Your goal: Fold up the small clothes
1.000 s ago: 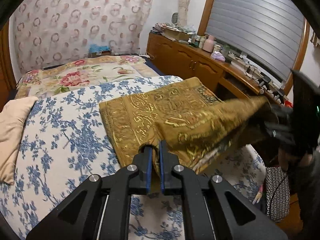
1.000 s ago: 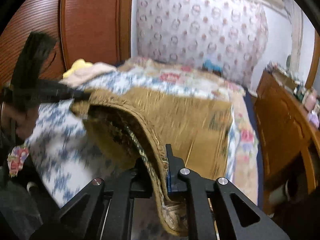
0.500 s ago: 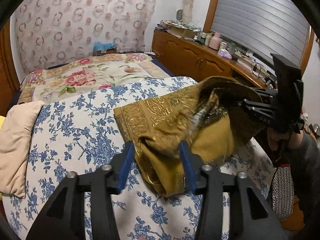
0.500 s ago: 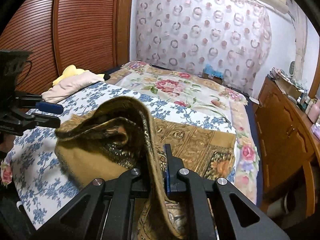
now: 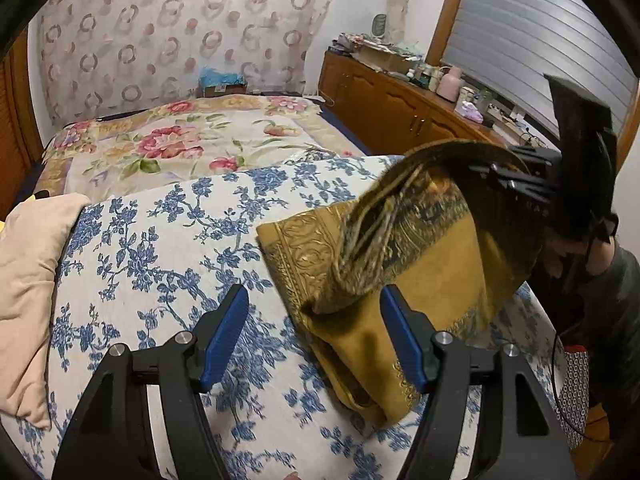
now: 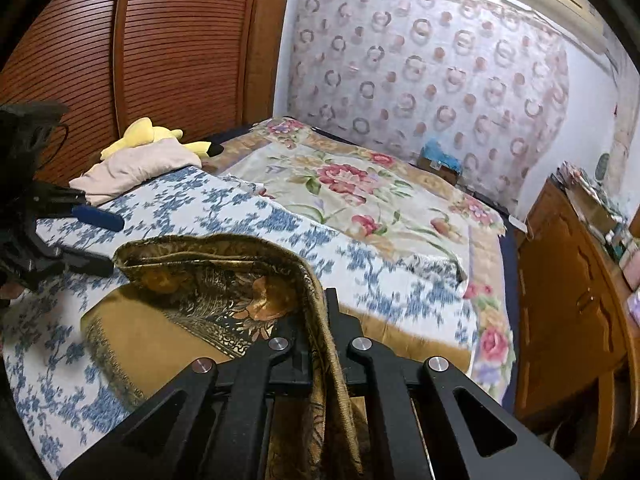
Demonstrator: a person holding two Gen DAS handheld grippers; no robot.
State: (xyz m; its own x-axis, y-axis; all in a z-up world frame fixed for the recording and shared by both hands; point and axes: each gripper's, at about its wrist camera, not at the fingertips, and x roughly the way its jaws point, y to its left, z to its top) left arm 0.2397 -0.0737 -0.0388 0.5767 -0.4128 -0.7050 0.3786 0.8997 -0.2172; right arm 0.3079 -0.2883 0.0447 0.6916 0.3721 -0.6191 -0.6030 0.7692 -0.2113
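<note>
The right claw (image 6: 320, 320) pinches a fold of the woven gold-patterned brocade cloth (image 5: 420, 280) above the blue-floral quilted bed (image 5: 160, 240), while the left claw (image 5: 314, 308) is opening, its blue pads clear of the cloth.

Soft, even indoor light, strong fisheye bending and dark corners, slight motion blur on the bedspread (image 6: 384, 280).

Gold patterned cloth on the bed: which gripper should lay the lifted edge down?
Right. The right gripper is shut on the gold patterned cloth; the left gripper is opening, touching nothing.
</note>
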